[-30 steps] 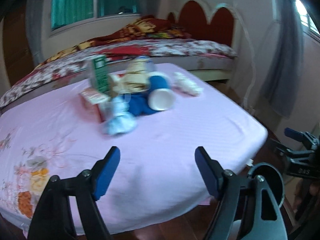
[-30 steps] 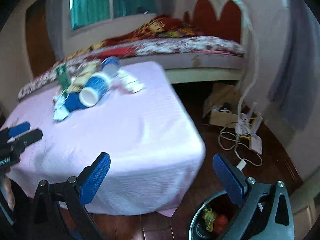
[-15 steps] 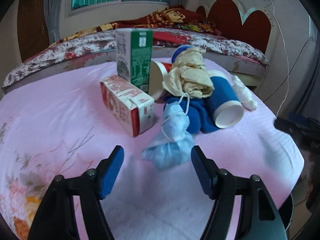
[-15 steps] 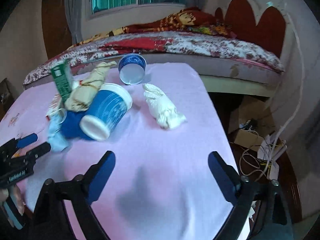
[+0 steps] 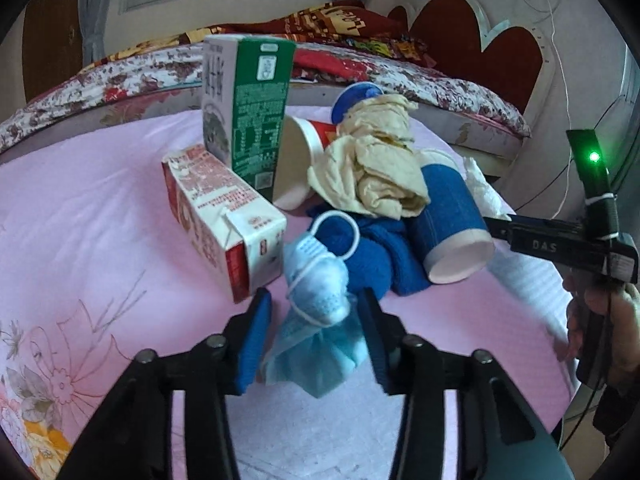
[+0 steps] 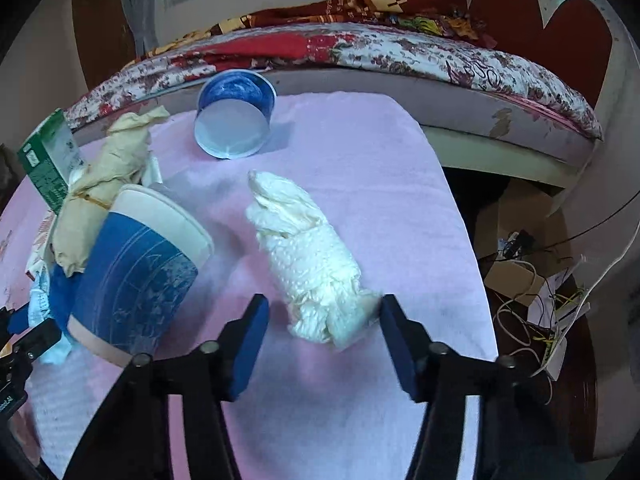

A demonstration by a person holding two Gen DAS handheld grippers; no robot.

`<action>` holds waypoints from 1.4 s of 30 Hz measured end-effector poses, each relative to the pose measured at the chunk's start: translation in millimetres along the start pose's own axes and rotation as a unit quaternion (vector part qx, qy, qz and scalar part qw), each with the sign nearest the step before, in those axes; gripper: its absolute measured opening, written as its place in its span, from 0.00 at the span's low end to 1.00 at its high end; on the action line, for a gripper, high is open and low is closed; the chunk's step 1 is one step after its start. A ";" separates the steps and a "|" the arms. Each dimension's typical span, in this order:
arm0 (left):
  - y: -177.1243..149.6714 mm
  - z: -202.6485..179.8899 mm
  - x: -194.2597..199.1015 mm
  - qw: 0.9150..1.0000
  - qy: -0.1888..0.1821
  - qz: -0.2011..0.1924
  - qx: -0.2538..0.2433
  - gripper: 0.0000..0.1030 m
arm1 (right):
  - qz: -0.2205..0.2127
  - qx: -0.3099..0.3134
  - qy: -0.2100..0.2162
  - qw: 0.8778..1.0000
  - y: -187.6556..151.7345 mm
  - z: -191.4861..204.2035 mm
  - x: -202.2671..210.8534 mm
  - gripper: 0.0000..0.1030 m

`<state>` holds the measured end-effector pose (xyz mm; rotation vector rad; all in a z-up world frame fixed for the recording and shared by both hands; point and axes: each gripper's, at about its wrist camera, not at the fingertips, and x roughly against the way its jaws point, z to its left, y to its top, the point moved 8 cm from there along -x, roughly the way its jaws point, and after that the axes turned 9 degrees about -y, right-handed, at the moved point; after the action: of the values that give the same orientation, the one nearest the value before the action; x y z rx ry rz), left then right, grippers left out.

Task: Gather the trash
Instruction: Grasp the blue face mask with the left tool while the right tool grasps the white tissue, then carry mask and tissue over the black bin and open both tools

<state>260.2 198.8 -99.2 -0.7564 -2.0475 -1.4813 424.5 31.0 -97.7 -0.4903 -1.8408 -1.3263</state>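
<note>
Both grippers tilt steeply down over the pink sheet (image 6: 360, 152) that covers the low table; the trash lies heaped toward its far edge, beside the bed (image 6: 400, 52).

The left gripper (image 5: 316, 336) reaches in from the near edge; its jaws have just been closing, and the crumpled blue face mask (image 5: 316, 312) sits between the blue pads; the right-hand pad touches the mask's side, the left-hand pad stands just clear of it, so the fingers are narrowed around it rather than pinching it. The mask lies against a blue cloth (image 5: 380, 256); just left of it a red-and-white carton (image 5: 224, 216) lies on its side, with a green carton (image 5: 248, 108) upright behind it; a red paper cup (image 5: 304, 160) and a blue paper cup (image 5: 452, 224) lie tipped over, with a beige paper wad (image 5: 380, 160) heaped on top between them.

The right gripper (image 6: 320, 336) comes in nearer the sheet's right edge; a hand (image 5: 600, 320) grips its handle in the left camera's view; its jaws have just been closing too, and the near end of the white crumpled tissue (image 6: 312, 264) lies between them; the right-hand pad is at the tissue's edge, the left-hand pad apart from it, fingers still spread. A blue bowl-shaped cup (image 6: 236, 112) lies on its side near the far edge, beyond the tissue.
</note>
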 end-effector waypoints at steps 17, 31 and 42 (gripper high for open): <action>-17.4 -22.8 47.3 0.999 -0.013 -0.030 -0.032 0.20 | -0.058 -0.011 0.034 0.998 -51.7 -2.1 93.2 0.29; -47.8 -111.3 81.0 0.992 -0.056 -0.047 -0.103 0.19 | -0.087 -0.045 0.016 0.995 -142.3 -44.0 200.0 0.29; -63.7 -194.0 81.3 0.981 -0.110 -0.037 -0.154 0.19 | -0.085 -0.105 -0.021 0.991 -196.1 -106.1 236.1 0.29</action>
<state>171.7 9.0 -32.2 -1.0133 -2.0443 -1.8591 184.0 -172.1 -17.9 -0.4832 -1.8197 -1.6460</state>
